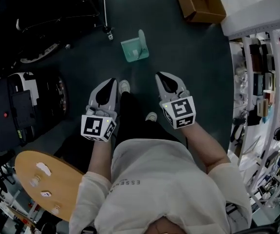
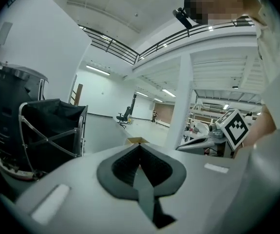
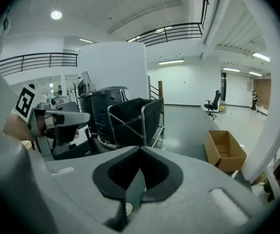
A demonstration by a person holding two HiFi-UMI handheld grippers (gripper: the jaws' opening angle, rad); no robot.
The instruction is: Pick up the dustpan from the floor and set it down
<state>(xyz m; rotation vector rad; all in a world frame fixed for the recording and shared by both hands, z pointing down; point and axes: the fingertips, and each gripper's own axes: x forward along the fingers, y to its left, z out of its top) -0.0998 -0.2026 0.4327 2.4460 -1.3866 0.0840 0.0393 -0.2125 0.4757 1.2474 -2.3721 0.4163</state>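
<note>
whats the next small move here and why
Probably step forward and lower the right gripper toward the dustpan, opening its jaws: they are shut on nothing, and the dustpan sits on the floor ahead, its handle upright, untouched.
</note>
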